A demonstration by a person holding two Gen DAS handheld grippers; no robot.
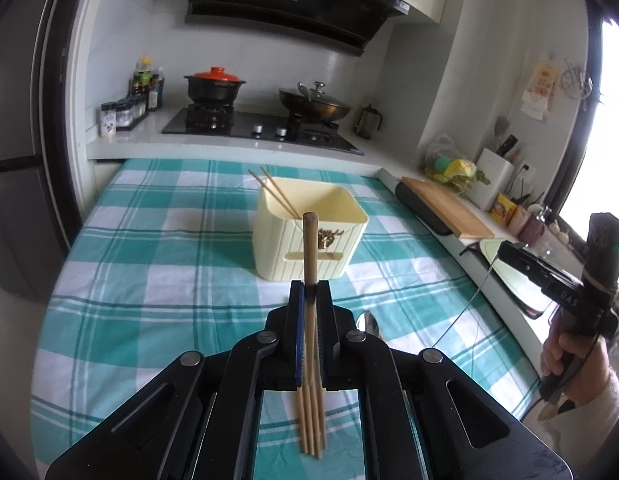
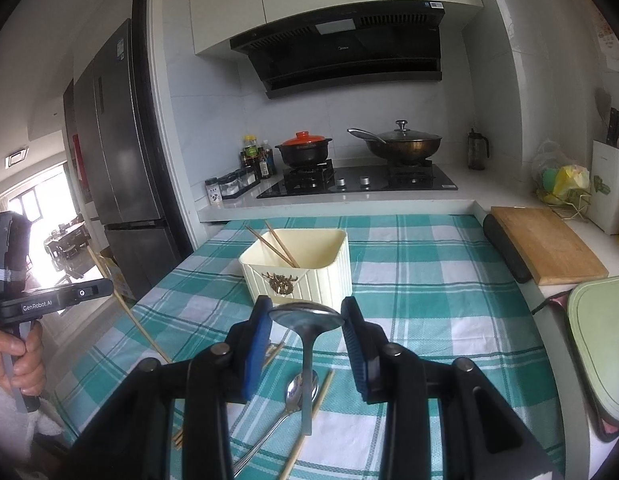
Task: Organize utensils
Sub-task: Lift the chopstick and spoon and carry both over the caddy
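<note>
Left claw (image 1: 310,292): your jaws are clamped on a bundle of wooden chopsticks (image 1: 309,248), lifted clear of the checked cloth (image 1: 149,248). Right claw (image 2: 305,320): your pads grip the bowl of a steel spoon (image 2: 306,317), handle hanging down. Cream utensil box (image 2: 301,268) sits mid-counter, two chopsticks (image 2: 275,246) leaning inside. Second spoon (image 2: 297,394) lies near the counter's front edge.

The utensil holder (image 2: 297,270) stands mid-table on the tablecloth (image 2: 421,280), two chopsticks (image 2: 275,246) leaning inside it. Behind it lies the stove (image 2: 357,184), clay pot (image 2: 304,150) left of wok (image 2: 403,145). A cutting board (image 2: 547,246) lies right; a spoon (image 2: 297,394) and loose chopstick (image 2: 309,420) lie before the holder
</note>
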